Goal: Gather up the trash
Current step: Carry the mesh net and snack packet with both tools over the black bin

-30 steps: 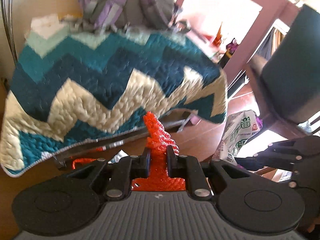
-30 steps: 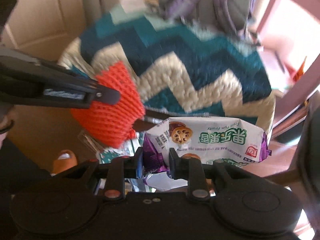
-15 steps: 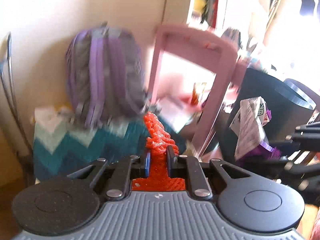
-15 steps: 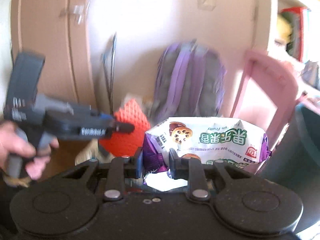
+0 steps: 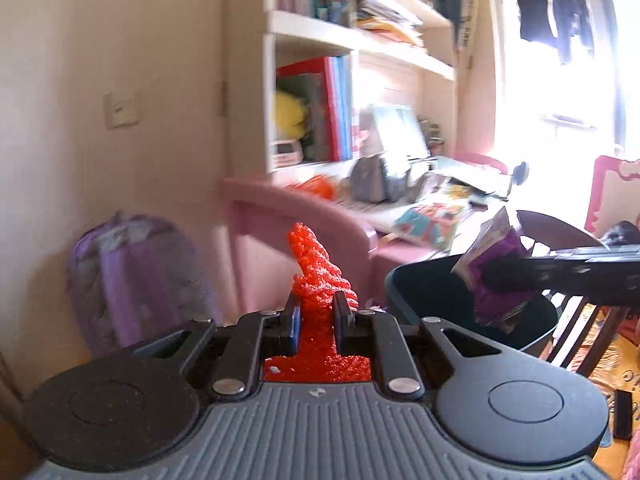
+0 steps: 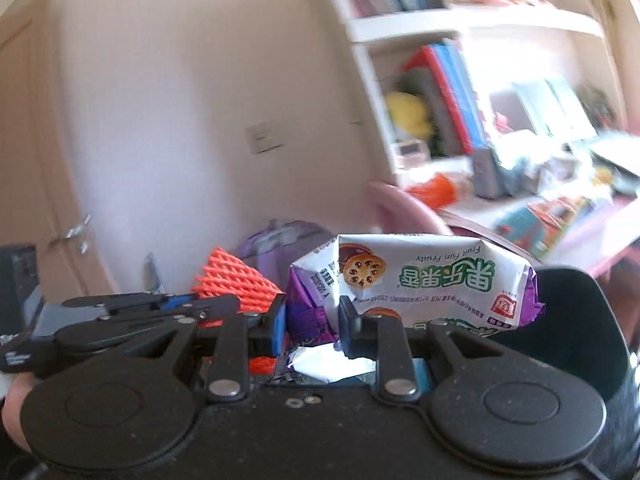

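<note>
Two pieces of trash are carried toward a dark bin (image 5: 404, 280): orange foam fruit netting (image 5: 318, 280) is clamped in the left gripper (image 5: 316, 316), a purple-and-white snack wrapper (image 6: 420, 280) pinched in the right gripper (image 6: 312, 320), both apparently held clear for dropping.

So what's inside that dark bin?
The dark bin looks black inside, and nothing in it shows. The snack bag in the right tongs hangs over its opening and hides part of it. Its bottom is out of sight.
</note>
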A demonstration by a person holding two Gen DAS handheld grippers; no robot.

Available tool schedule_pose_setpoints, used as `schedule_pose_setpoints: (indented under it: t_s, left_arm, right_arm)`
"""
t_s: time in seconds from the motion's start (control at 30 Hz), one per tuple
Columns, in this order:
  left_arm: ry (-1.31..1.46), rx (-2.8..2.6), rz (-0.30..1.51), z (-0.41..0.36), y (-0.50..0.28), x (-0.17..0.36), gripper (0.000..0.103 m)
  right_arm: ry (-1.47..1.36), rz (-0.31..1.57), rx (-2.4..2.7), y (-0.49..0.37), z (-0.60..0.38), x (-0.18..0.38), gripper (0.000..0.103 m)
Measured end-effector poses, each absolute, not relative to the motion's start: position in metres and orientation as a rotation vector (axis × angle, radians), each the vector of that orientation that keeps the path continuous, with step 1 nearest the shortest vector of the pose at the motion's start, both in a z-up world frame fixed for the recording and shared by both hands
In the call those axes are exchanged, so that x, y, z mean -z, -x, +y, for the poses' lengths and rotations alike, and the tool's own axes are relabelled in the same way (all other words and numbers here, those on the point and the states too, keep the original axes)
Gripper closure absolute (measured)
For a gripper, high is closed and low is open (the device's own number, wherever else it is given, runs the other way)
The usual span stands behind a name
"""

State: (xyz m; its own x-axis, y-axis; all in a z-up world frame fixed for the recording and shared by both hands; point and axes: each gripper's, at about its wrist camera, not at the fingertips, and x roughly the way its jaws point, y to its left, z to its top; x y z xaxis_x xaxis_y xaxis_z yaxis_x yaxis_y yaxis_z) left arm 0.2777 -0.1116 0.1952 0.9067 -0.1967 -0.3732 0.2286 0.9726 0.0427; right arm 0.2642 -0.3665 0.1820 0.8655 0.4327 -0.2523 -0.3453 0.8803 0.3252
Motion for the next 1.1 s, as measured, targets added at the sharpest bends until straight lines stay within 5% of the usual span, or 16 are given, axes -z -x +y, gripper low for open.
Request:
schedule_pose_setpoints:
  t_s: [0.37,1.1]
  left_arm:
    - [-0.179,0.317,0.438,-0.218,-0.358,-0.199,0.088]
    - [-0.387,0.381,0.727,-0.319,-0.453,-0.094,0.083]
  right_arm:
    - [-0.284,0.443,-0.340,-0.295,-0.429,-0.135,0.078]
    - [-0.149,0.636,-0.217,-0.345,-0.433,-0.085,0.065]
